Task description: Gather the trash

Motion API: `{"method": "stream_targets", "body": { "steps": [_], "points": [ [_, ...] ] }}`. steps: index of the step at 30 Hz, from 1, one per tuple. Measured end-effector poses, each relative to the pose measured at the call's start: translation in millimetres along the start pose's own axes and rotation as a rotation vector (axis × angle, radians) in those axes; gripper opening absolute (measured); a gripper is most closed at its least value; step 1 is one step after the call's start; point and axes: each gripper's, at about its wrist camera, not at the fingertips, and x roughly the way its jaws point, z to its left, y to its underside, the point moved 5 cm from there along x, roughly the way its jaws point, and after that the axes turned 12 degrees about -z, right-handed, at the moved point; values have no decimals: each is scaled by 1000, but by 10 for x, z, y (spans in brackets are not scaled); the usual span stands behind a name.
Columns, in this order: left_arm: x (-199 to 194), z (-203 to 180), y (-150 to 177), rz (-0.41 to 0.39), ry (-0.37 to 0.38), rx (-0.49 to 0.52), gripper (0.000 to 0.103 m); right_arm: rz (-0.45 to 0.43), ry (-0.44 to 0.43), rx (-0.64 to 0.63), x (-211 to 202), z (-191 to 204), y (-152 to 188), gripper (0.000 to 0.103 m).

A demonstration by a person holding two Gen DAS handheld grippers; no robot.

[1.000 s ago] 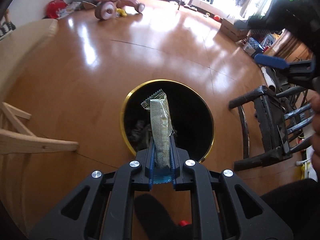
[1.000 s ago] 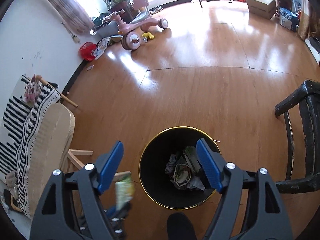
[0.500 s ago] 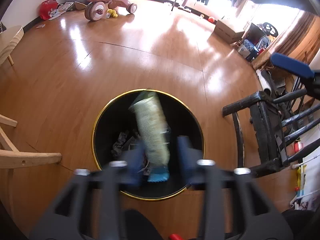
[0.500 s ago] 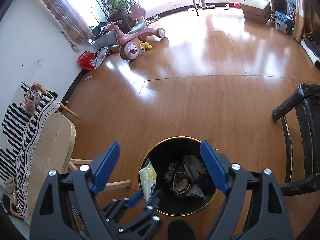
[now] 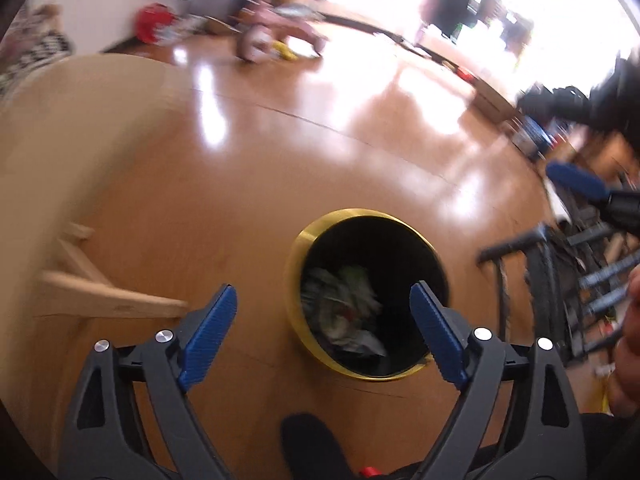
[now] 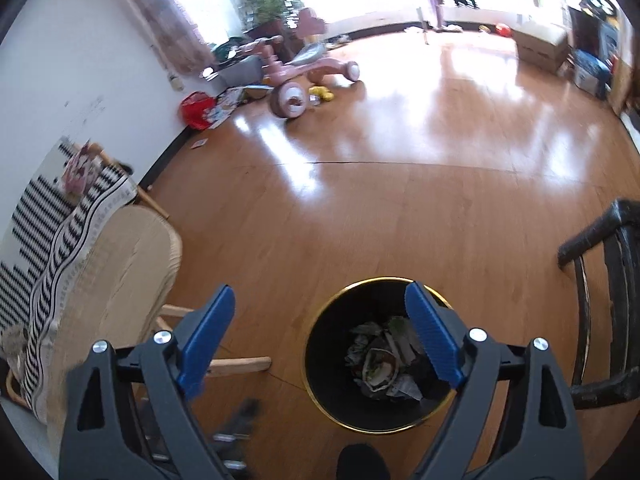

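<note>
A black trash bin with a gold rim (image 5: pixel 297 252) stands on the wooden floor, holding crumpled wrappers and paper (image 5: pixel 344 312). My left gripper (image 5: pixel 323 292) hangs above and in front of the bin, its jaws opening wide with nothing between them. In the right wrist view the same bin (image 6: pixel 310 360) shows its trash (image 6: pixel 380 364) below my right gripper (image 6: pixel 319 290), whose jaws are also opening and empty. One blue finger of the right gripper (image 5: pixel 576 182) shows at the right of the left wrist view. The left gripper shows only as a dark blur (image 6: pixel 240 420).
A dark wooden chair (image 6: pixel 608 280) stands right of the bin. A pale wooden seat (image 5: pixel 100 296) with a striped cloth (image 6: pixel 52 240) stands left of it. A pink tricycle (image 6: pixel 296 76) and toys lie far back. A person's hand (image 5: pixel 628 360) shows at the right edge.
The left gripper opened and let go of the long wrapper, which dropped into the bin. That gripper then rose and drew back. The right gripper's jaws widened a little.
</note>
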Motion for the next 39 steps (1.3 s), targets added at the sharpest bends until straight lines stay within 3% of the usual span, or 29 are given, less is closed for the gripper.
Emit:
{"method": "stream_targets", "body": {
  "steps": [2,8,12,18,21,27,32,39],
  "points": [
    [-313,311,-107,-36,-50,-23,89,2,-27,-42,11,239,27,85],
    [-1570,1543,-170,-147,-325,-66,92,36,-187,-244,22,1384,316,85],
    [-2554,2548,141,-196,-543,-189,93,64,-325,-376,-56,2255,614,85],
    [-3597,3444,739,-244,-753,-427,93,111,-536,-548,-333,3530,1266,85],
    [-3924,3642,985,-271,-803,-503,93,127,-617,-614,-490,4076,1626,85],
    [-4254,3950,1326,-275,-886,-556,93,166,-732,-694,-676,4916,2237,85],
    [-4367,4037,1462,-267,-937,-533,93,162,-759,-725,-800,5179,2508,85],
    [-4381,4125,1550,-253,-944,-520,93,156,-761,-744,-765,5282,2611,85]
  ]
}}
